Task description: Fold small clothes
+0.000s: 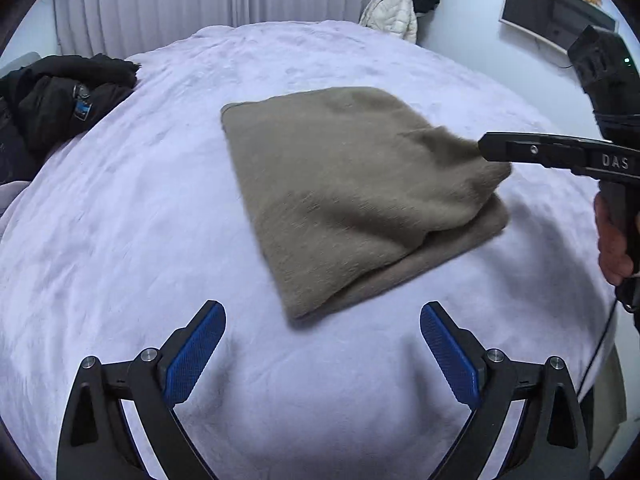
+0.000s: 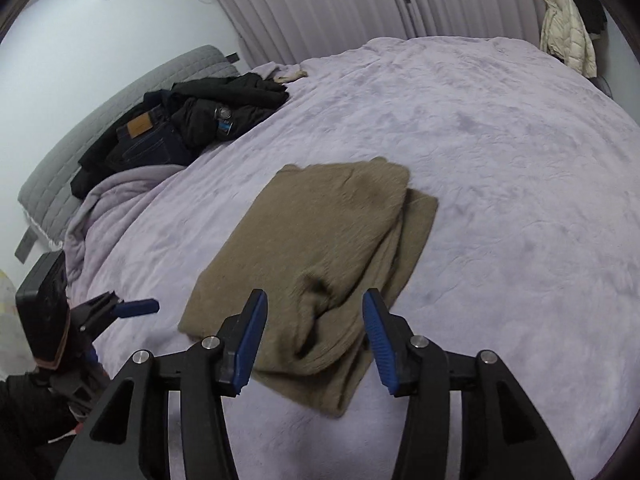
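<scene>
- Your left tongs [image 1: 322,340] stand spread wide and empty, hanging over bare blanket just near of the folded garment's closest corner; nothing lies between the blue ribbed pads [image 1: 192,354].
- Your right tongs [image 2: 316,338] are parted about halfway. The near edge of the brown garment [image 2: 320,248] shows between the pads, but they do not press on it, so the cloth looks released.
- In the left view the right tongs reach in from the right, tip at the garment's right edge, where a small peak of fabric stands up.
- The garment lies mid-bed on the lilac blanket [image 1: 120,240], a rough rectangle of several layers, the top layer set back so a lower edge shows along one side.
- My reading: the fold is laid and you are letting go. Next calls for flattening that raised peak and squaring the offset layers, or fetching another piece.
- The garment is fuzzy, thick and soft, rounded at its folds; the blanket is plush and faintly rumpled.
- A heap of dark clothes [image 2: 180,128] sits far left, near the grey quilted headboard [image 2: 120,128].
</scene>
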A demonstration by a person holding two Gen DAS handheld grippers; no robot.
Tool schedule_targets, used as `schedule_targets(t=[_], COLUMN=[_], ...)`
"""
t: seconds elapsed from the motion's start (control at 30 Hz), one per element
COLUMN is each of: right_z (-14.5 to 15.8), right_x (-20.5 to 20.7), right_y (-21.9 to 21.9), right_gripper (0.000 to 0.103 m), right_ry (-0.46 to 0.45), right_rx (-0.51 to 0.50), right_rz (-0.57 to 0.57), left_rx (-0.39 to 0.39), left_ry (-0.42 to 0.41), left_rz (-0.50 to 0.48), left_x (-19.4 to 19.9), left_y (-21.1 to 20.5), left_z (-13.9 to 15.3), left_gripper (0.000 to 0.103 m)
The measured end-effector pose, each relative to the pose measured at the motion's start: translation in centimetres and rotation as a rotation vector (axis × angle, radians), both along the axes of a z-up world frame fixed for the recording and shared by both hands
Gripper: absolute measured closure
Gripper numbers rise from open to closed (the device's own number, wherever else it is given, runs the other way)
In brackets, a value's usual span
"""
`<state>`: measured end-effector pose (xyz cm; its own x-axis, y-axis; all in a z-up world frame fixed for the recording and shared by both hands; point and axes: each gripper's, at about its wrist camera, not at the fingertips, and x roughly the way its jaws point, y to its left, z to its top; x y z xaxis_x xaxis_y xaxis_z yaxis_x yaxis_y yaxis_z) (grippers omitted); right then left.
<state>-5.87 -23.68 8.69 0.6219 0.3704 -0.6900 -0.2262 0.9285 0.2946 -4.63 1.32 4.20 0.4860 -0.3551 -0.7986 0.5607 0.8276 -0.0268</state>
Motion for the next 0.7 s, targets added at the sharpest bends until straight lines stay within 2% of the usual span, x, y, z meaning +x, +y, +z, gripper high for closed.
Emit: schedule_targets(t=[0.07, 0.13, 0.17, 0.2, 0.23, 0.37, 0.43, 0.47, 0.5, 0.53, 0.6, 0.7], right_z=[-1.5, -3.1, -3.6, -3.7, -3.5, -2.8, -3.3, -3.7, -3.9, -3.9, -3.2, -2.4], right_x=[0.6, 1.2, 1.4, 1.4, 1.3, 0.7, 0.9, 1.1, 1.3, 1.3, 1.0, 0.8], right_y=[2.0, 2.3, 2.2, 1.9, 1.6, 1.1, 0.9, 0.8, 0.8, 0.7, 0.7, 1.2], right_gripper=[0.05, 0.051, 0.055, 0.064, 0.067, 0.069, 0.069, 0.069, 0.072, 0.08, 0.083, 0.083], right_ry=[0.027, 0.078, 0.091, 0.099, 0.102, 0.095, 0.12, 0.133, 0.14, 0.146, 0.127, 0.099], right_rx=[-0.091, -0.121, -0.106, -0.08, -0.057, -0.044, -0.043, -0.032, -0.023, -0.003, 0.025, -0.015], right_rz=[0.007, -0.01, -0.014, -0.017, -0.021, -0.033, -0.039, -0.041, -0.043, -0.041, -0.039, -0.026], left_rx=[0.04, 0.022, 0.007, -0.015, -0.024, -0.04, -0.055, -0.06, -0.067, -0.057, -0.016, 0.033], left_ry=[-0.002, 0.023, 0.022, 0.012, 0.009, 0.054, 0.058, 0.057, 0.07, 0.083, 0.047, 0.023], left_rz=[0.02, 0.044, 0.069, 0.097, 0.121, 0.151, 0.159, 0.149, 0.117, 0.083, 0.058, 0.054], left_x=[0.6, 1.4, 2.1, 2.5, 2.8, 3.8, 3.8, 3.8, 3.8, 3.3, 2.3, 2.1], left_y=[0.5, 1.0, 1.0, 1.4, 1.9, 2.7, 2.9, 2.8, 2.6, 2.4, 2.0, 1.4], left_z=[-1.5, -1.9, -1.6, -1.5, -1.6, -2.7, -2.6, -2.5, -2.5, -2.3, -1.9, -2.1], left_gripper=[0.005, 0.005, 0.005, 0.005, 0.005, 0.005, 0.006, 0.012, 0.031, 0.039, 0.039, 0.039])
